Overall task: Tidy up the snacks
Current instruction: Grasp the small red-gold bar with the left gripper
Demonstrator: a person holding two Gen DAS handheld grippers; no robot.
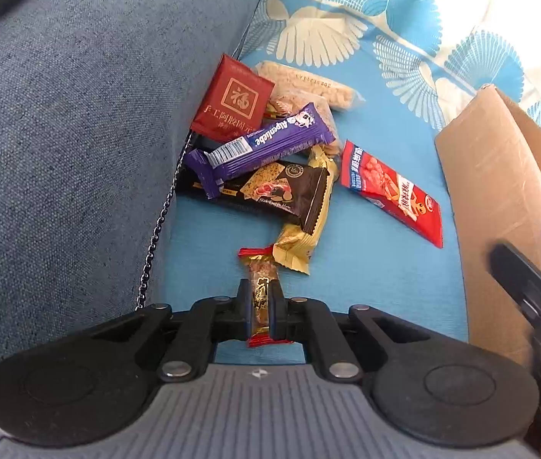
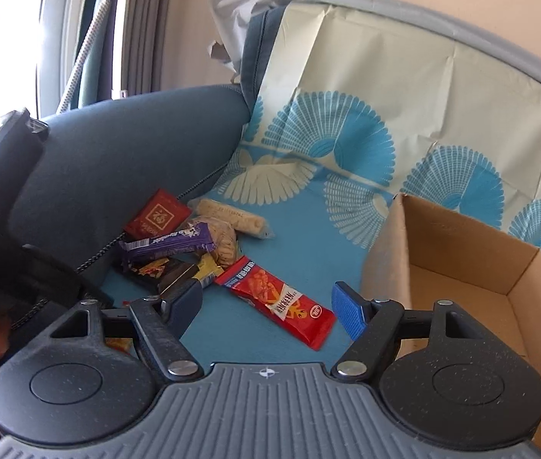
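The left gripper (image 1: 262,306) is clamped on a small red-and-gold candy bar (image 1: 261,287), pinching it across its narrow width, so the bar's long axis runs straight out ahead along the fingers. It sits at the near end of the snack pile (image 1: 270,160) on the blue cushion (image 1: 366,267), close to the grey armrest (image 1: 79,134). The cardboard box (image 2: 461,267) stands open, well off to that gripper's right, past the red peanut packet (image 2: 278,298). The right gripper (image 2: 266,306) hovers with its jaws wide and empty, the packet lying slantwise just ahead between its fingertips. I'd judge the carry to the box goes rightward.
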